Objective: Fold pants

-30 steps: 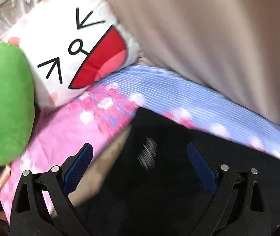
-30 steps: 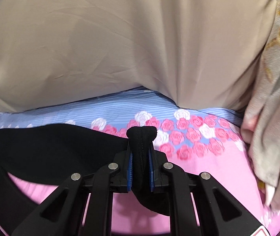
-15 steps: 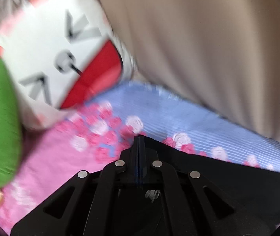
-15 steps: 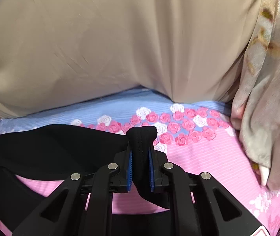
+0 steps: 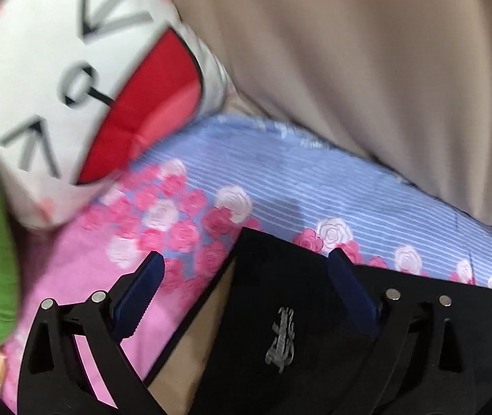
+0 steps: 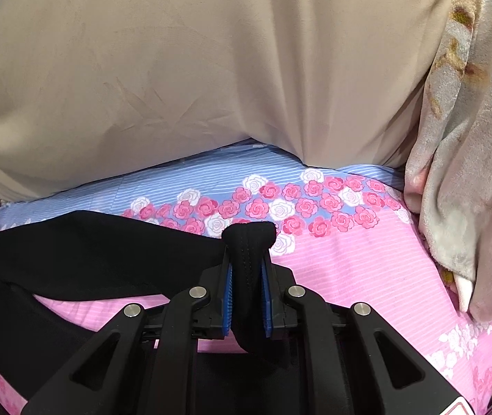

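Right gripper (image 6: 247, 297) pinches a bunched edge of the black knit pants (image 6: 83, 256); left gripper (image 5: 246, 290) spread, pants corner between its fingers. Fold looks barely started, most remains.

Each camera sits low on its tool, looking forward along the fingers, very close to the bed (image 5: 280, 180); both see the black pants (image 6: 83, 252), flowered sheet and tan cushion (image 6: 211, 69).
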Tool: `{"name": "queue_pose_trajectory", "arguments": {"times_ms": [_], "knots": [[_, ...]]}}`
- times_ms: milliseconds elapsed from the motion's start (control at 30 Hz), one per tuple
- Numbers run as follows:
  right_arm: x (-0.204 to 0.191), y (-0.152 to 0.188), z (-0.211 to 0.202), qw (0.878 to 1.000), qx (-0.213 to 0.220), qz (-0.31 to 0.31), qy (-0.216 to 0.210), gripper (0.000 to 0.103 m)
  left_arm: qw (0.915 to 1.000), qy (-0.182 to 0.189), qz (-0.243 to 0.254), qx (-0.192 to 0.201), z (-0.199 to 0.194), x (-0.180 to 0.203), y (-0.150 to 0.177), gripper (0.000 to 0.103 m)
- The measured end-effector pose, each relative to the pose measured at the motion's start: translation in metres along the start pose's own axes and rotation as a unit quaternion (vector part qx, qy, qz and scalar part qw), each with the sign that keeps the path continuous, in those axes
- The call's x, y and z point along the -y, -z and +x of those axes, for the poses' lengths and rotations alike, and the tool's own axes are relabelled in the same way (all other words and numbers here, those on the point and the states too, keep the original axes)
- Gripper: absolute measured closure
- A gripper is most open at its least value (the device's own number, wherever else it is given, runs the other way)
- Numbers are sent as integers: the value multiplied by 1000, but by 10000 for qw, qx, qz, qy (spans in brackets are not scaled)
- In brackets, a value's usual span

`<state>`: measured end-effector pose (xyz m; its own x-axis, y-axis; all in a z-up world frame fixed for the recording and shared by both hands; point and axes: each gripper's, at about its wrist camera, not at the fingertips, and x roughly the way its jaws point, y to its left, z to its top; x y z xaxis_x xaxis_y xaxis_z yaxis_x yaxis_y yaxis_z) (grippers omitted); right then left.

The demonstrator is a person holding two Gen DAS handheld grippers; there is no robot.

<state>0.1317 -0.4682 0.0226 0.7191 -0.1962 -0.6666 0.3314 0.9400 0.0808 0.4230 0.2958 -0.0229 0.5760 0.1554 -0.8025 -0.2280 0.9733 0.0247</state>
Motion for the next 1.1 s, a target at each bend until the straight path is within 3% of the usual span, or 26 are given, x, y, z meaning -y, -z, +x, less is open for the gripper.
{"name": "queue_pose_trajectory", "arguments": {"times_ms": [67, 100, 133, 167, 200, 267, 433, 500, 667, 867, 967, 1033, 1067, 1100], "knots": [[0, -2, 3, 10000, -5, 20, 24, 91, 9996, 74, 83, -243, 24, 4, -3, 10], [-1, -2, 6, 10000, -8, 24, 54, 91, 9995, 63, 132, -277, 32, 5, -4, 21], [-1, -2, 8, 10000, -22, 18, 74, 91, 9995, 120, 194, -229, 36, 7, -4, 36], [-2, -1, 12, 9999, -46, 24, 100, 91, 9992, 202, 190, -275, 39, 8, -4, 77], [-1, 0, 14, 9999, -59, 49, 107, 91, 9992, 192, 111, -347, 41, 7, -4, 78], [0, 2, 14, 9999, -32, 77, 108, 91, 9997, 218, 32, -89, 26, 4, -2, 99], [6, 4, -5, 9999, 128, 70, -6, 91, 9946, 819, -123, 632, -83, -29, 28, 100], [12, 8, -17, 9998, 182, 50, -75, 91, 9925, 1019, -85, 675, -127, -49, 53, 99], [35, 32, -43, 9998, 185, 20, -112, 91, 9952, 819, 141, 510, -199, -81, 129, 99], [63, 71, -46, 9998, -44, 207, -71, 91, 9979, 427, -76, -489, -183, -98, 213, 97], [67, 86, -47, 9998, -101, 179, 68, 89, 9973, 249, -317, -618, -174, -100, 233, 92], [67, 90, -49, 9997, -101, 186, 137, 84, 9963, 465, -453, -559, -177, -96, 241, 63], [67, 92, -54, 9995, -70, 215, 200, 80, 9958, 528, -527, -539, -178, -92, 242, 20], [67, 93, -60, 9994, -19, 236, 245, 79, 9956, 547, -600, -470, -177, -88, 241, 7]]}}
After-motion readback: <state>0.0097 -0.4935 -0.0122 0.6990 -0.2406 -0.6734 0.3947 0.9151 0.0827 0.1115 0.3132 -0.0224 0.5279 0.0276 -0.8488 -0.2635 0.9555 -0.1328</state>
